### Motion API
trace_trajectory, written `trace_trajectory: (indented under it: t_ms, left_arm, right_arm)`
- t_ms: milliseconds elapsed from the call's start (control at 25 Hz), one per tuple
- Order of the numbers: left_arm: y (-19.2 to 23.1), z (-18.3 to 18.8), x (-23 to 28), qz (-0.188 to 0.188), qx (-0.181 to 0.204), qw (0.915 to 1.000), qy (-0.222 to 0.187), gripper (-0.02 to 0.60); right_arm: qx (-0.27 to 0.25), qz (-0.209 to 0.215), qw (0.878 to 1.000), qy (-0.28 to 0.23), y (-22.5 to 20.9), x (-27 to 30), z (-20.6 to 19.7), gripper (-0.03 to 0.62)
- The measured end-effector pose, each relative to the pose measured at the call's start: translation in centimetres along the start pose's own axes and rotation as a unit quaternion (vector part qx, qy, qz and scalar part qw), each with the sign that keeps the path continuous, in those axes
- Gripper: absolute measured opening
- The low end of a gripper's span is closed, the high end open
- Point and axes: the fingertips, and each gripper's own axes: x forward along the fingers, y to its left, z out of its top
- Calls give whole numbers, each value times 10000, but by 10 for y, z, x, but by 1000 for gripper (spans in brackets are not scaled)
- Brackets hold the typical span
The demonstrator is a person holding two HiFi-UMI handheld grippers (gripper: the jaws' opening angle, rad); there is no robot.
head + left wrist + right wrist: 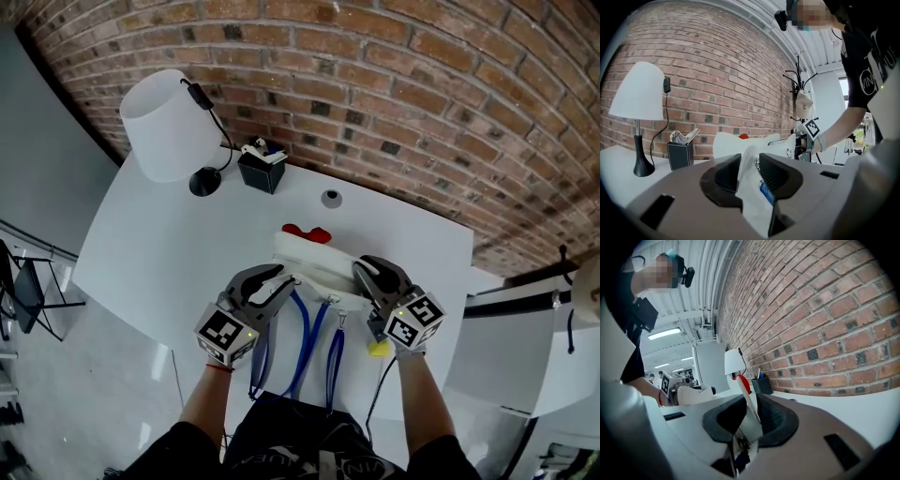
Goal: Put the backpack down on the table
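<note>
A white backpack (314,258) with red ears (307,232) lies on the white table (159,253) near its front edge. Its blue straps (302,342) hang down over that edge. My left gripper (281,279) is at the bag's left end, shut on a fold of its white fabric (751,187), which fills the gap in the left gripper (749,164) view. My right gripper (367,272) is at the bag's right end. In the right gripper (749,416) view the bag's fabric (750,426) sits between the jaws, which stand slightly apart and loose around it.
A white-shaded lamp (169,127) on a black base stands at the table's back left, with a black box of pens (262,169) beside it. A small grey disc (330,198) lies behind the bag. A yellow object (379,349) hangs below my right gripper. The brick wall (422,103) is behind.
</note>
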Motion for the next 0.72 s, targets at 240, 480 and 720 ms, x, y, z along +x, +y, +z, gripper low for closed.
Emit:
trace_trajectory:
  t_ms: [240,480,720]
  left_arm:
    - [-8,6,-4,-14,-72,9999,-144,109]
    - [-8,3,-15,114,-175,9997,-147,110]
    - [-13,6,-23,421,-187,9988,-177,110]
  right_arm:
    - [219,-279,9992,167,-7,-11,-3,90]
    - [381,-472,9982,24,-9,-42,6,107]
    - [205,-481,9986,-20,7,-69,15,104]
